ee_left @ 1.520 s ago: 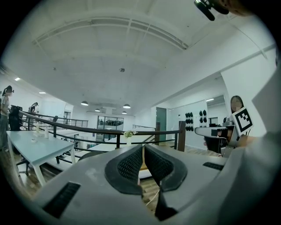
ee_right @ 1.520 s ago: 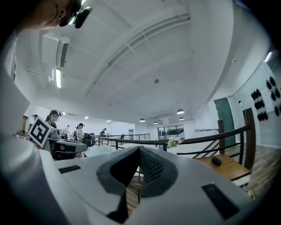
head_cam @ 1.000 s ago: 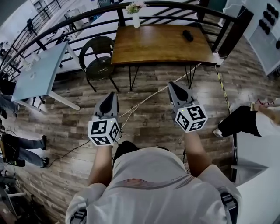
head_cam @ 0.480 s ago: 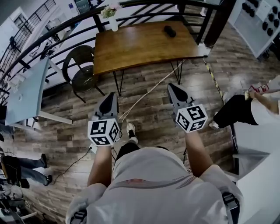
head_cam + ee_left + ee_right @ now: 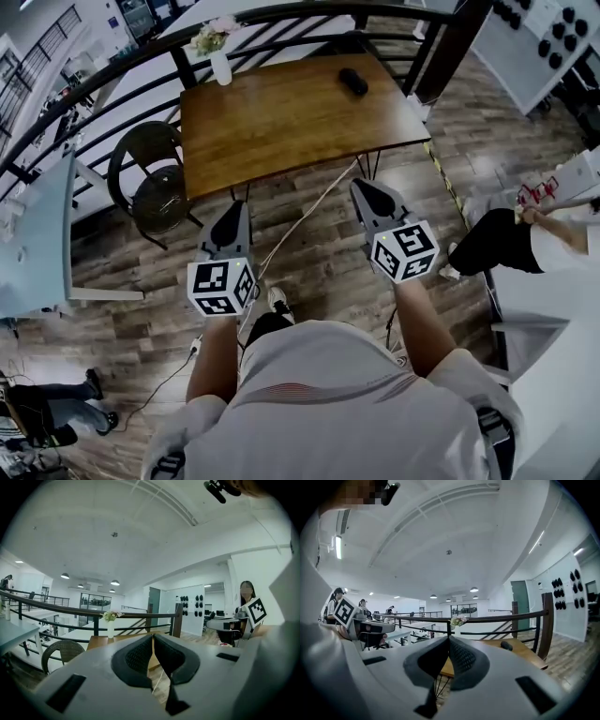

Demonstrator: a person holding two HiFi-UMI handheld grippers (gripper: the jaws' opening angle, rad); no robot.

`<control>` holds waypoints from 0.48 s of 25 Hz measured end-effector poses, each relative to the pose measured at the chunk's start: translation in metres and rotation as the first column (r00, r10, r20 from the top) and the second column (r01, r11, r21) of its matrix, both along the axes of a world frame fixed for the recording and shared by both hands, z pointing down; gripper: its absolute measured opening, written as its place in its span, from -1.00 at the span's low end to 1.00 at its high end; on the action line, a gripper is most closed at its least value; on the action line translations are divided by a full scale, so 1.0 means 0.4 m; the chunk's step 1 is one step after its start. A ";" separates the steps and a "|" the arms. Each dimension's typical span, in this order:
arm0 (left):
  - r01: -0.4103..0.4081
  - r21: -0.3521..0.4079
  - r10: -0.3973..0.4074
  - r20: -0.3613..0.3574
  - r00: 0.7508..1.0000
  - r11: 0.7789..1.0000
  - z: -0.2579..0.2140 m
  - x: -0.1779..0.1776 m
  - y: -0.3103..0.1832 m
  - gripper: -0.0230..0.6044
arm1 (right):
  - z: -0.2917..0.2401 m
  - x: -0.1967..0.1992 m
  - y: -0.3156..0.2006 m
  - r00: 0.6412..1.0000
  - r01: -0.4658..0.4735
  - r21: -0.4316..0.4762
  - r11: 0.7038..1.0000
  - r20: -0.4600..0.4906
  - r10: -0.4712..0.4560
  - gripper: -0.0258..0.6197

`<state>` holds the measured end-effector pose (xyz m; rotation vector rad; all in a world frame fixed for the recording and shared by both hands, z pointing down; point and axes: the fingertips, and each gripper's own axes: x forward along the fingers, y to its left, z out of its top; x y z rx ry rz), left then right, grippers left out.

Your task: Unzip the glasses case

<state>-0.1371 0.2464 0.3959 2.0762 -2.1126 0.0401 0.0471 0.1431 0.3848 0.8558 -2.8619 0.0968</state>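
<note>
Both tongs are closed and empty. Your left gripper (image 5: 236, 206) shows its two ribbed pads pressed together at the tips in the left gripper view, with nothing between them. Your right gripper (image 5: 362, 186) reads the same in the right gripper view: pads meet at the tips and nothing is held. You hold the two side by side and apart, each pointing ahead towards the wooden table (image 5: 281, 131). In the head view both tips appear just short of the table's near edge, above the plank floor (image 5: 319, 277), and neither touches the table.

Locate the glasses case (image 5: 353, 82). It is a dark oblong item lying flat on the table top near the far right corner, well apart from both grippers. In the right gripper view it sits on the table surface, to the right of the closed jaws. Its zip cannot be made out.

Note the surrounding items:
- A white vase (image 5: 221, 67) with flowers stands at the table's far left corner, beside the black railing (image 5: 300, 11).
- A round dark chair (image 5: 155, 178) stands at the table's left end.
- A pale cable (image 5: 309, 211) crosses the floor between the two grippers.
- A seated person's dark trouser leg (image 5: 492, 246) shows at the right, clear of the table.
</note>
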 end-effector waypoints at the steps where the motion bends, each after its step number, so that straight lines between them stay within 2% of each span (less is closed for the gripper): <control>1: -0.009 0.001 0.009 0.003 1.000 1.000 0.000 -0.026 -0.015 -0.85 | 0.001 -0.025 -0.012 1.000 -0.008 -0.001 1.000 -0.003 0.008 -0.76; 7: -0.060 0.004 0.060 -0.011 0.998 0.998 0.011 -0.171 -0.100 -0.85 | 0.015 -0.156 -0.069 0.998 -0.058 -0.005 0.998 -0.033 0.058 -0.76; 12: -0.109 0.006 0.110 -0.049 0.993 0.994 0.031 -0.225 -0.182 -0.85 | 0.026 -0.207 -0.121 0.992 -0.097 -0.004 0.995 -0.078 0.096 -0.76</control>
